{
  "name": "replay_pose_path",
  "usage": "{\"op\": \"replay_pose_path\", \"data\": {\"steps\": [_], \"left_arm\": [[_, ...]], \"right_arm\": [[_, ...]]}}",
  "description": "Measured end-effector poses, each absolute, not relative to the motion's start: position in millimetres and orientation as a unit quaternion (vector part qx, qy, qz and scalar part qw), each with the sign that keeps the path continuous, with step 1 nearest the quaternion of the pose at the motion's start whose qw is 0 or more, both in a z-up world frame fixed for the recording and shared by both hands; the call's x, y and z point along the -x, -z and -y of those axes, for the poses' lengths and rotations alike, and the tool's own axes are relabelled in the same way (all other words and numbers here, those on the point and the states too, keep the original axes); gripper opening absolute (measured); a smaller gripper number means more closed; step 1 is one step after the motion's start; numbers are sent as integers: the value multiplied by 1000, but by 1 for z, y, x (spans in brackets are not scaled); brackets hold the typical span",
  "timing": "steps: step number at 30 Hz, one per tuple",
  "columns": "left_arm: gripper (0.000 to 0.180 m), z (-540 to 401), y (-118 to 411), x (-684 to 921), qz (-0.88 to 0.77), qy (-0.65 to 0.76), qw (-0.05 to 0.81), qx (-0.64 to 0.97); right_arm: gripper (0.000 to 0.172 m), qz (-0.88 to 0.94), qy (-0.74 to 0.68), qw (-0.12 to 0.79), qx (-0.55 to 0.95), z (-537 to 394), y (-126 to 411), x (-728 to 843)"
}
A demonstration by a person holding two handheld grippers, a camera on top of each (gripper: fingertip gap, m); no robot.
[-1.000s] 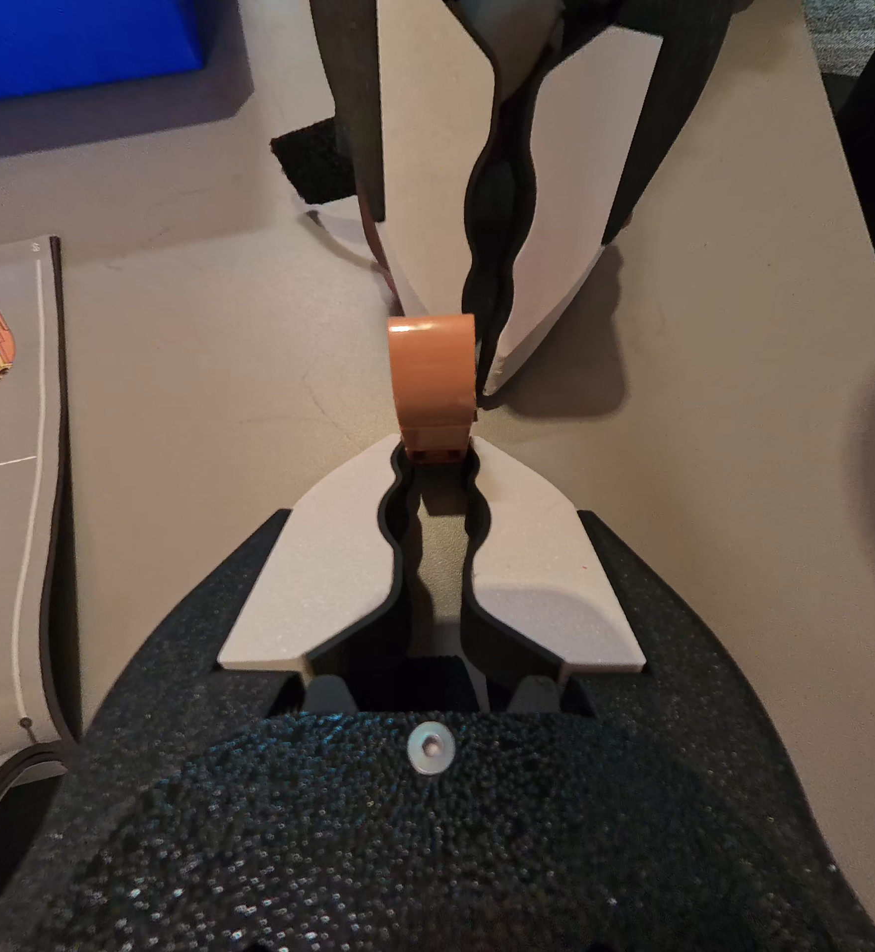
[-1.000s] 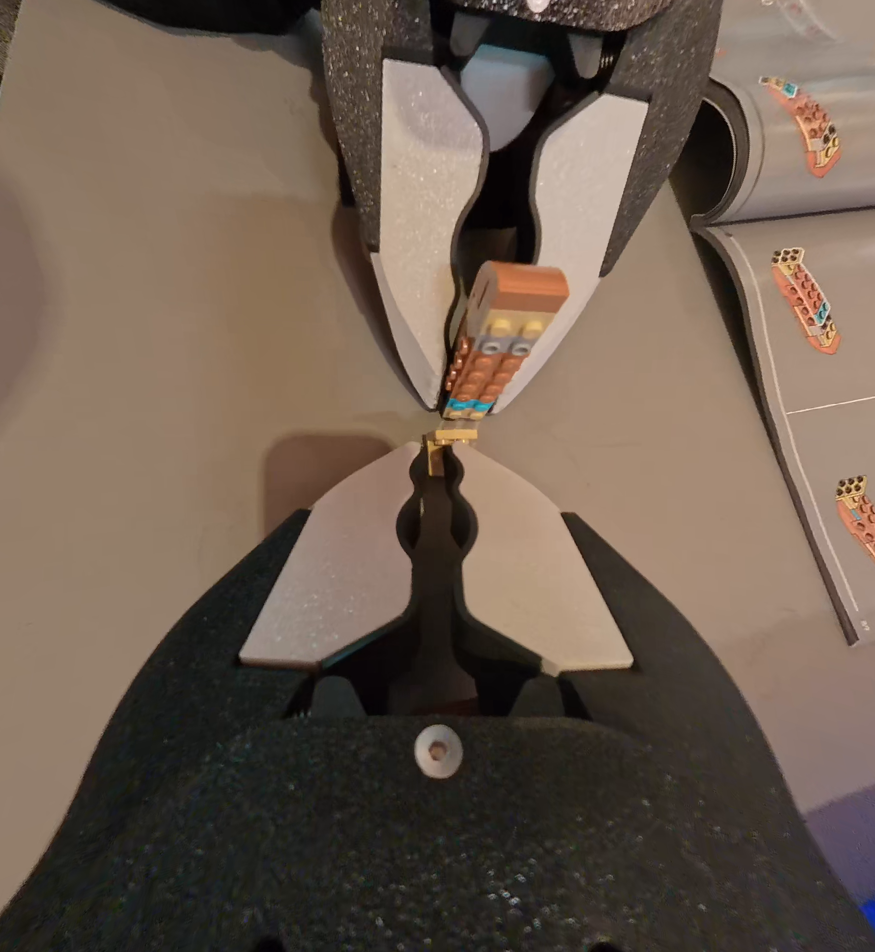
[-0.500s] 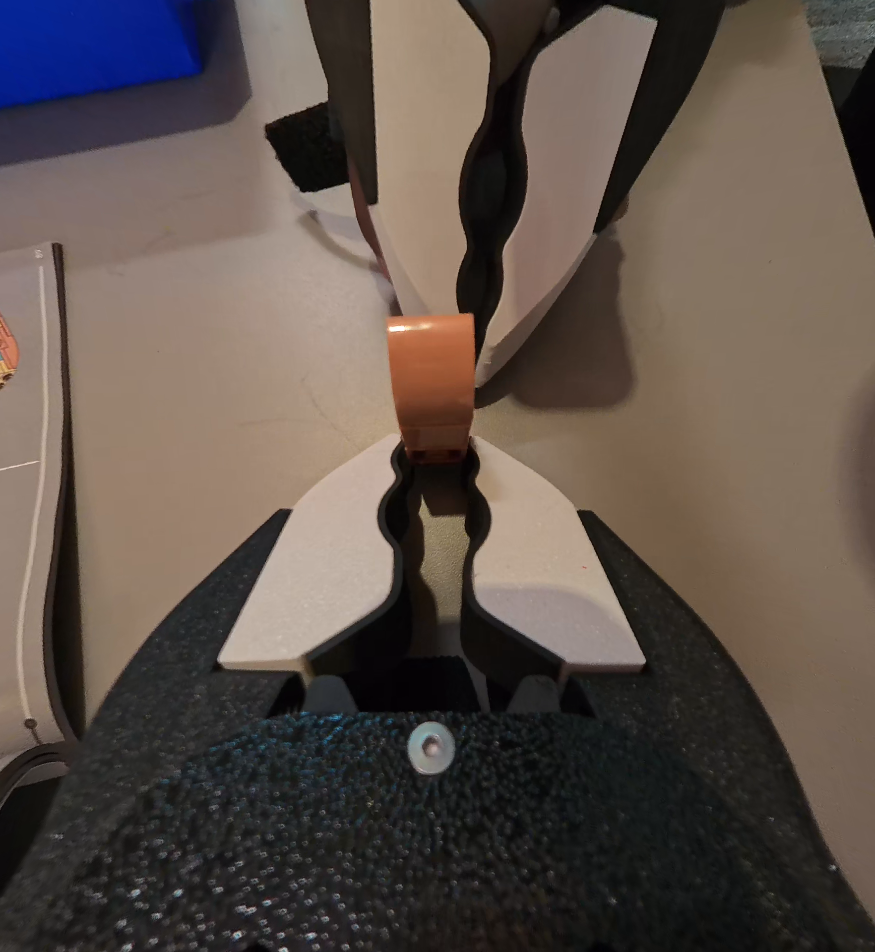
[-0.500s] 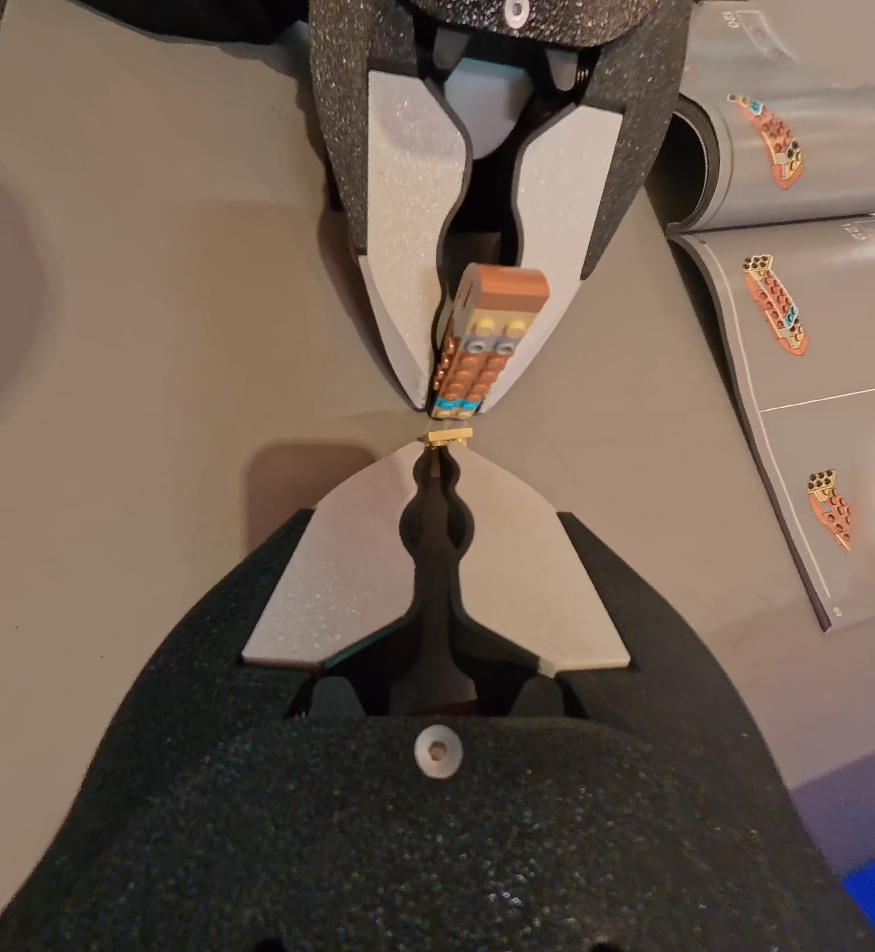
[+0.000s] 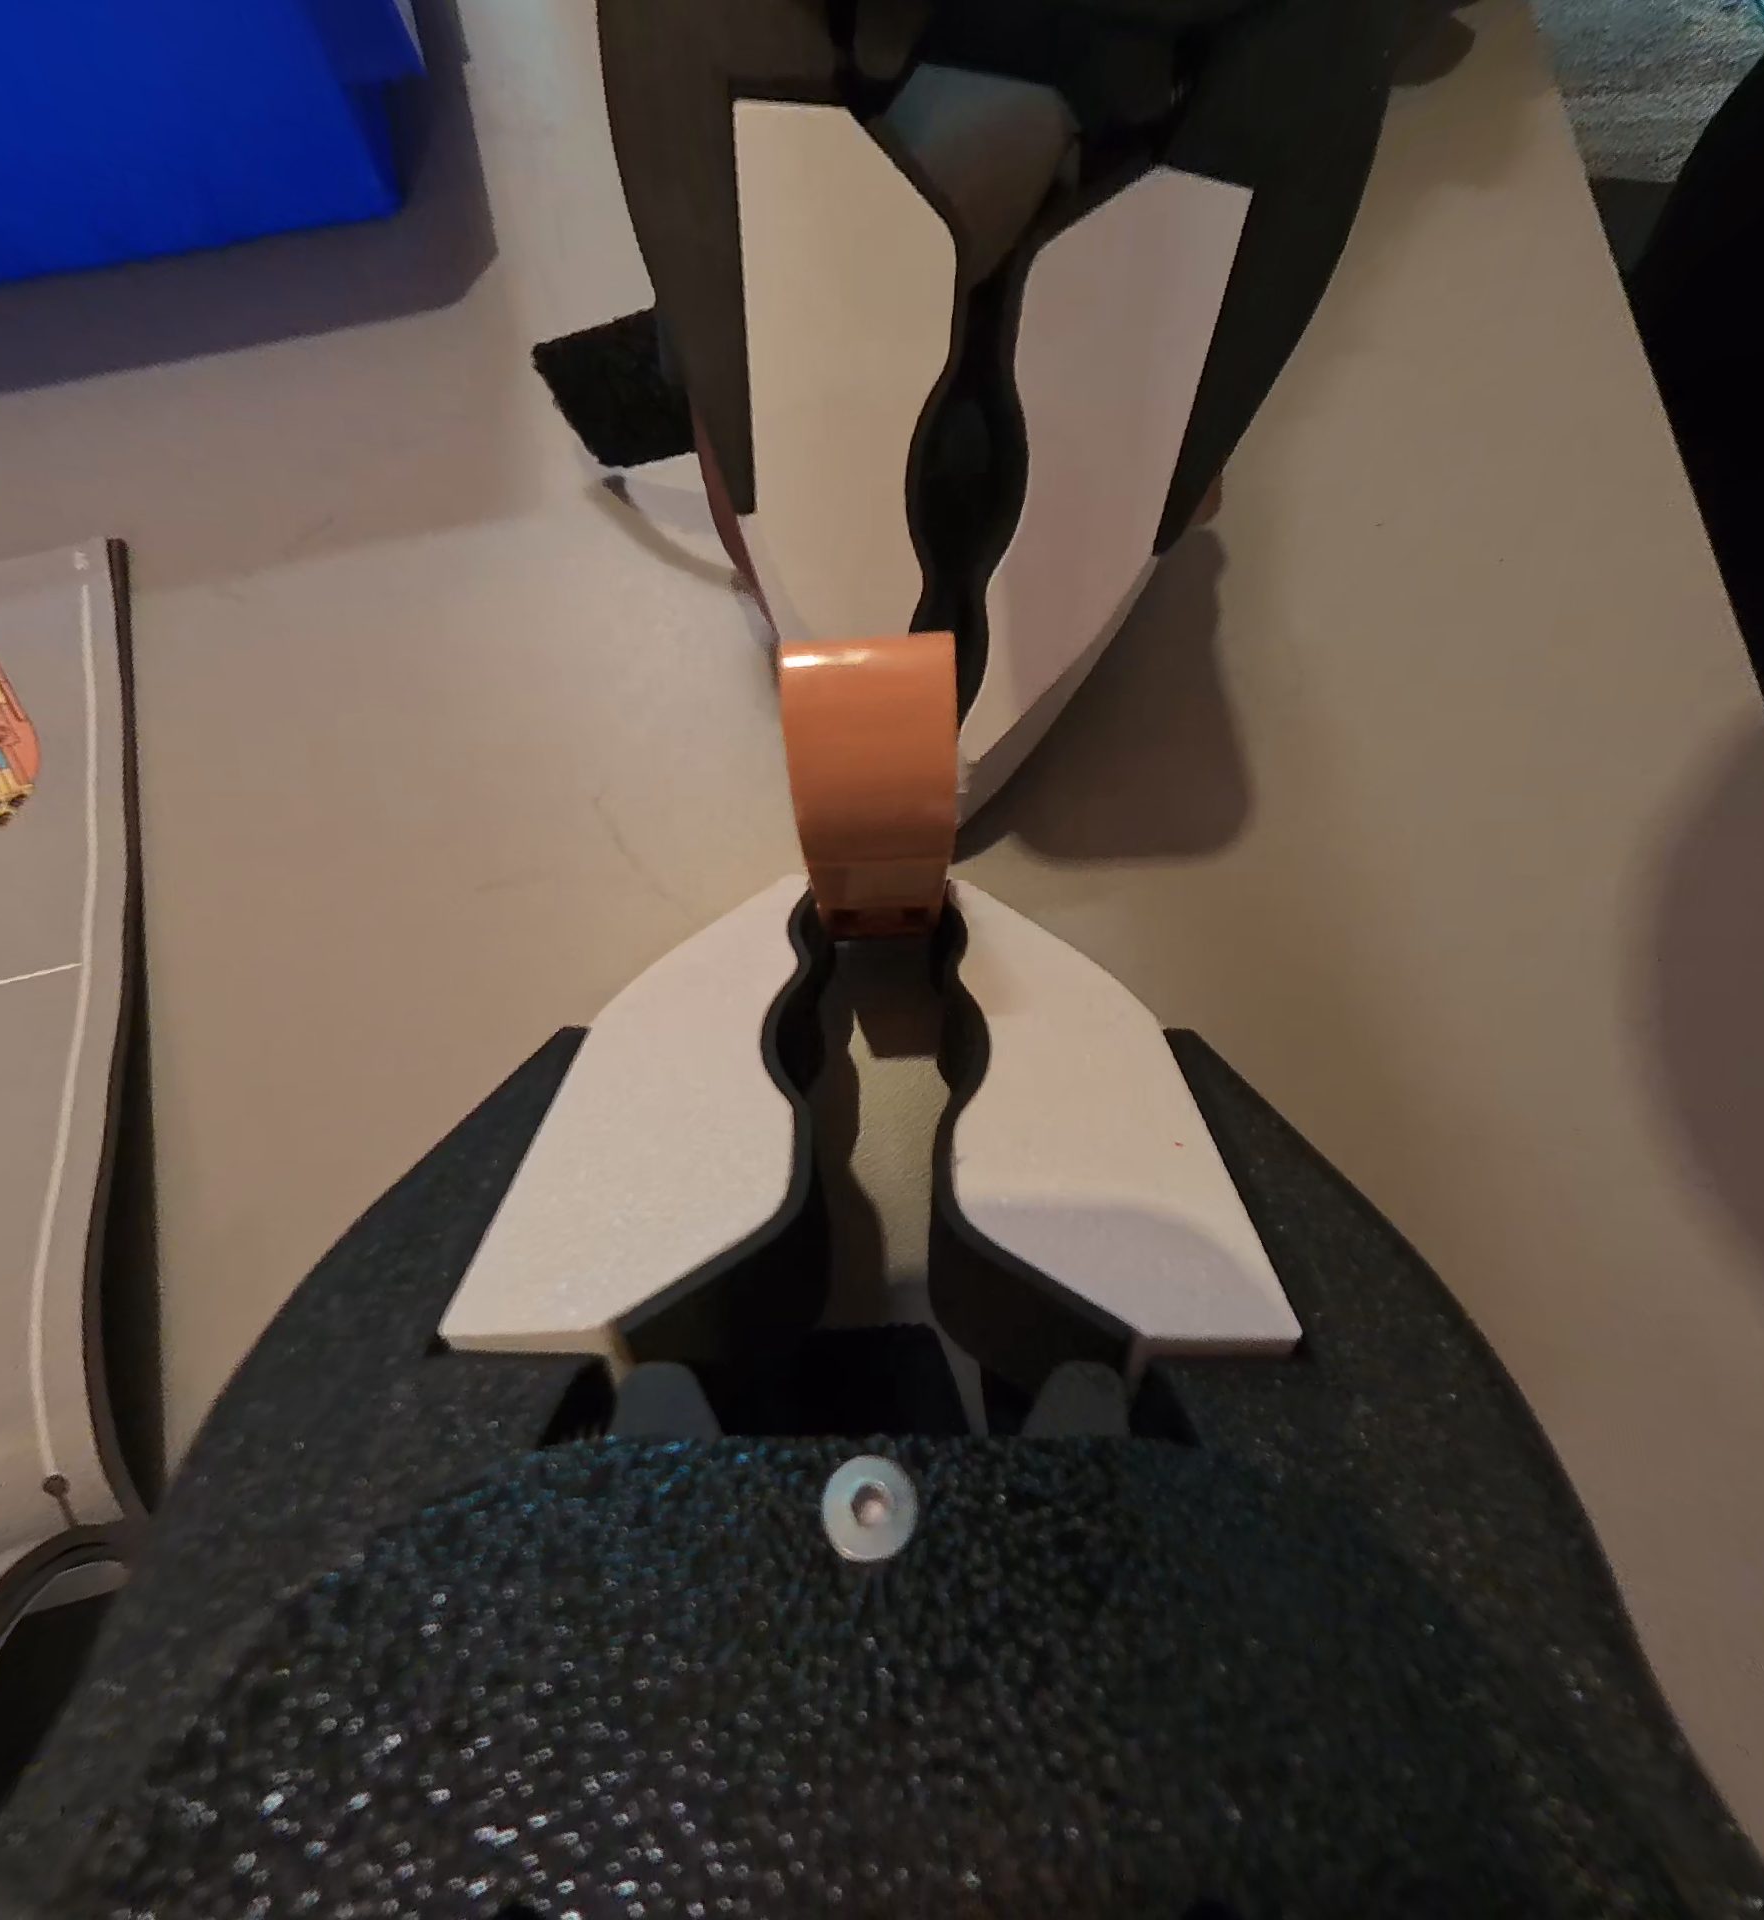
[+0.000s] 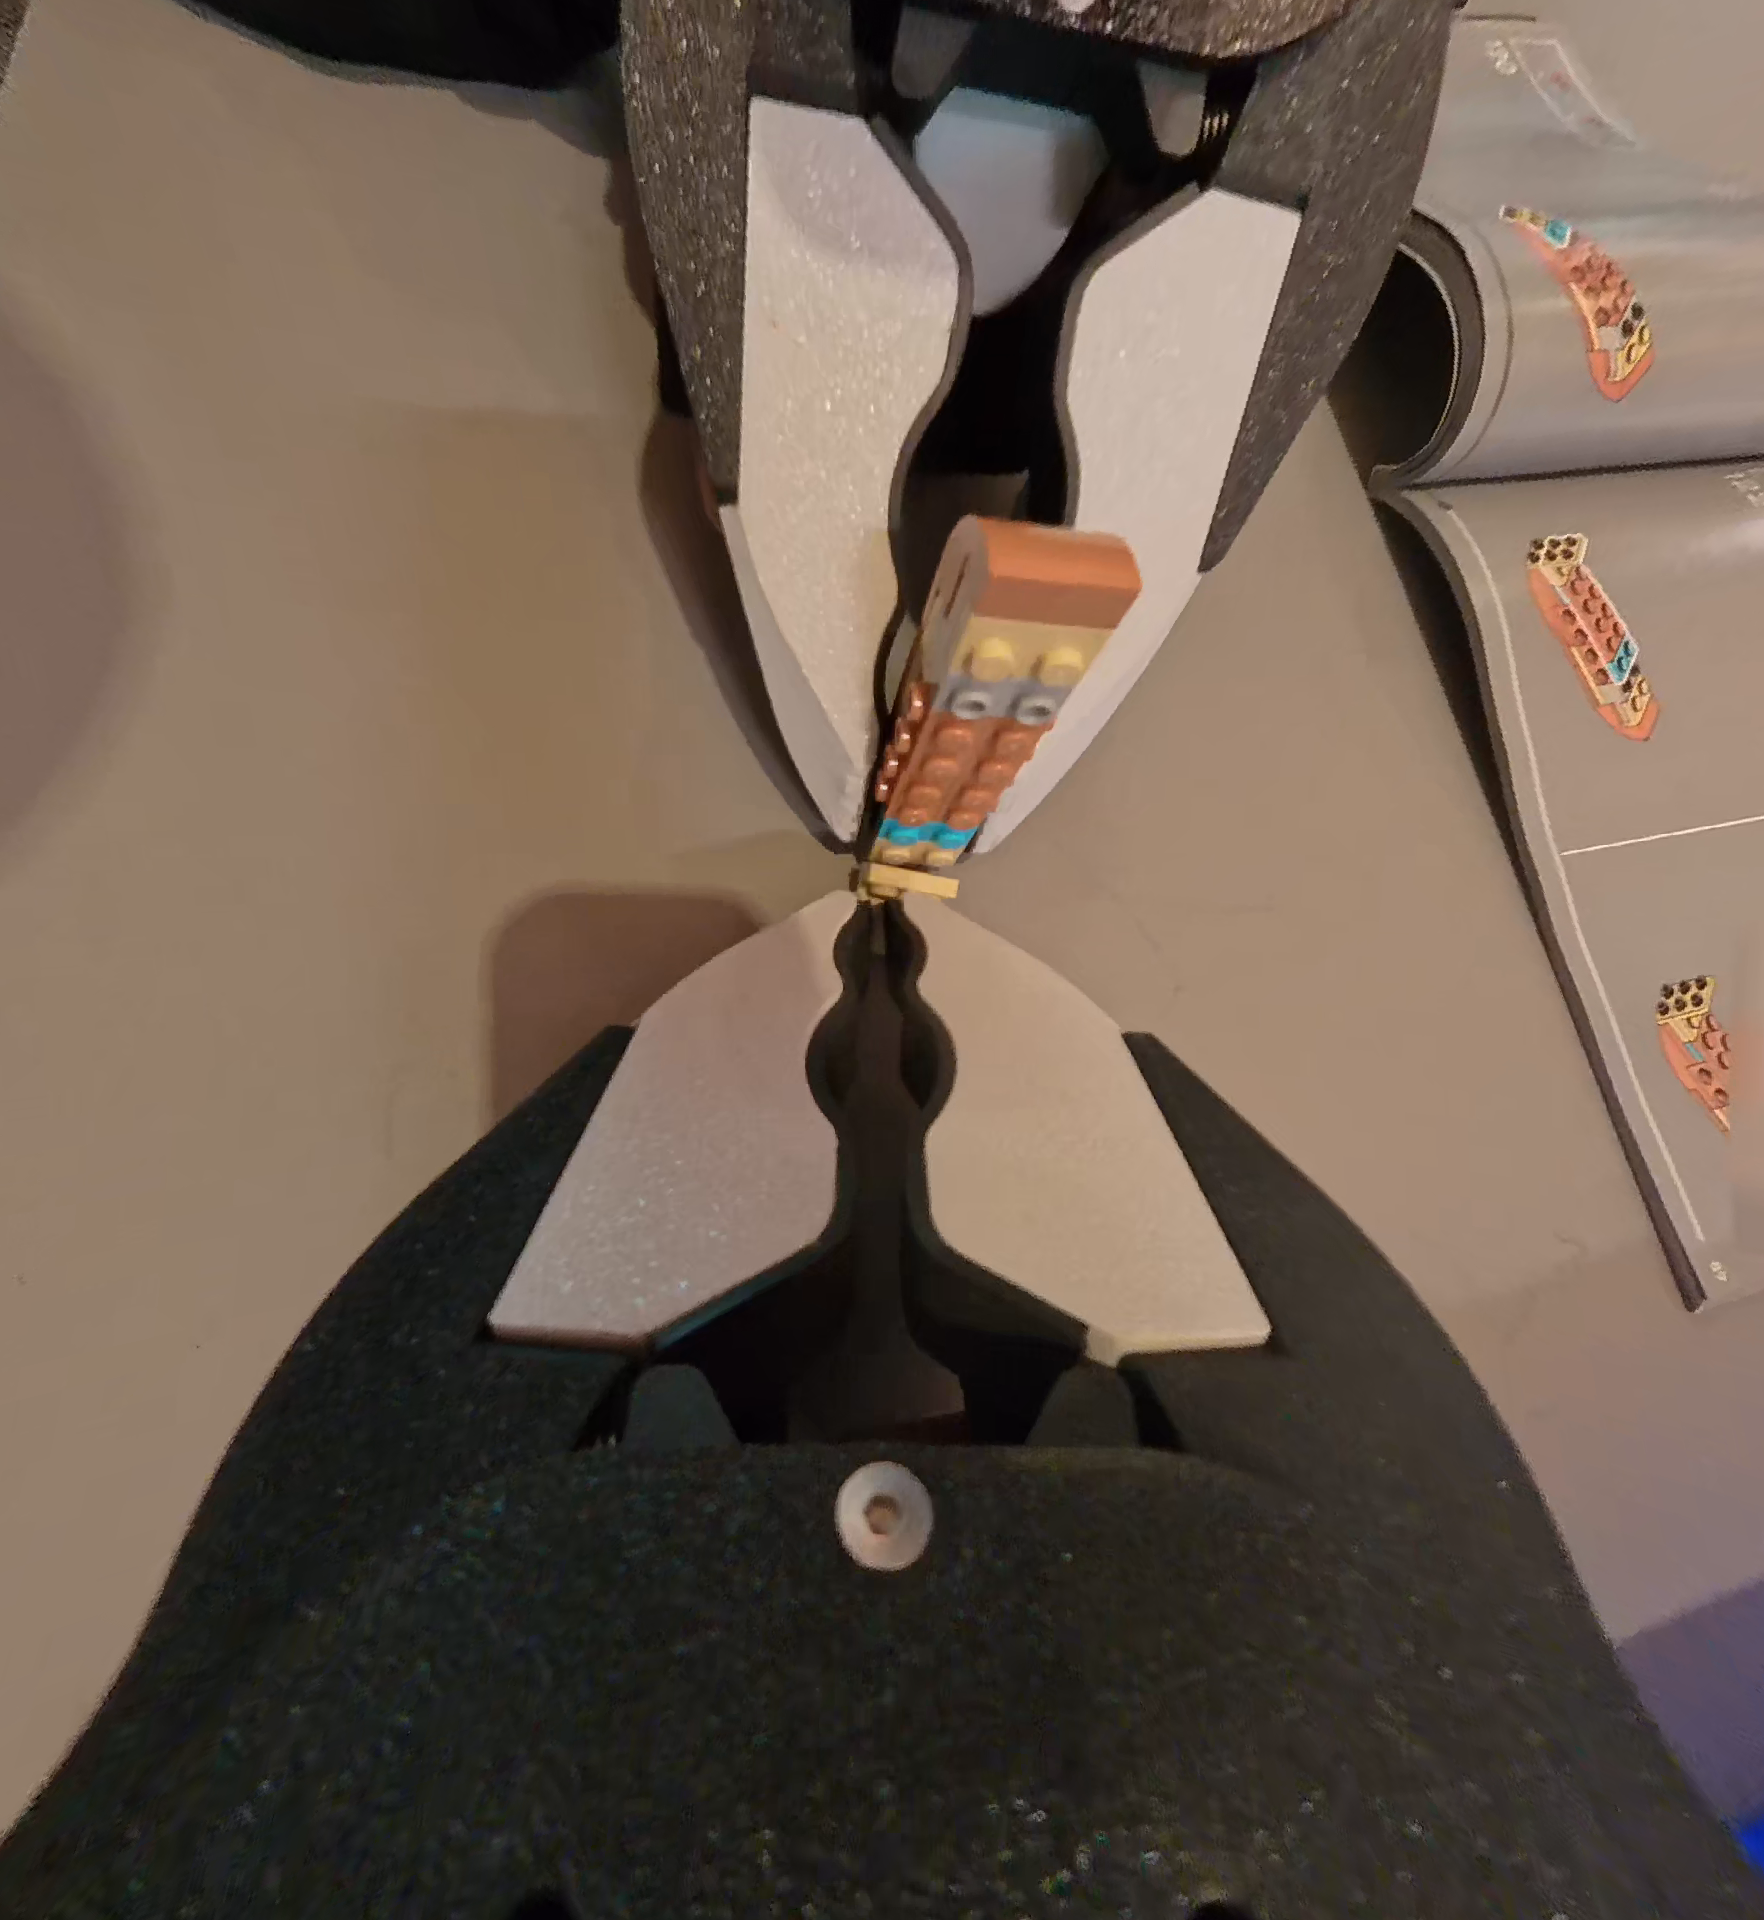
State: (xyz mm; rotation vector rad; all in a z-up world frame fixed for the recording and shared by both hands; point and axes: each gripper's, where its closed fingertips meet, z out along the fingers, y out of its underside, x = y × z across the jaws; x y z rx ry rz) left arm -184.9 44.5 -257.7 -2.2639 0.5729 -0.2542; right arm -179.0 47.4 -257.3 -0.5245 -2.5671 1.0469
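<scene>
Brown brick model (image 5: 870,774) hides right gripper (image 5: 945,748) fingertips.

To my left an open instruction booklet (image 5: 16,935) lies flat on the grey table (image 5: 390,831); beyond it, a blue bin (image 5: 130,135).

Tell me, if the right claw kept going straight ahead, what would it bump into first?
The small tan plate it pinches would push into the brick model right in front, which the left claw holds. They look almost touching already, though the exact depth is hard to judge.
</scene>
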Motion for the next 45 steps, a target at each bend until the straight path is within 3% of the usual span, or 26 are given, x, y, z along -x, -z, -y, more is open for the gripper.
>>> {"op": "replay_pose_path", "data": {"steps": [30,45], "left_arm": [[17,-48,247,185,-241,102,428,865],[17,-53,201,181,-219,163,550,789]], "right_arm": [[2,875,-410,171,191,-45,241,183],[3,841,-461,227,169,-46,194,181]]}}
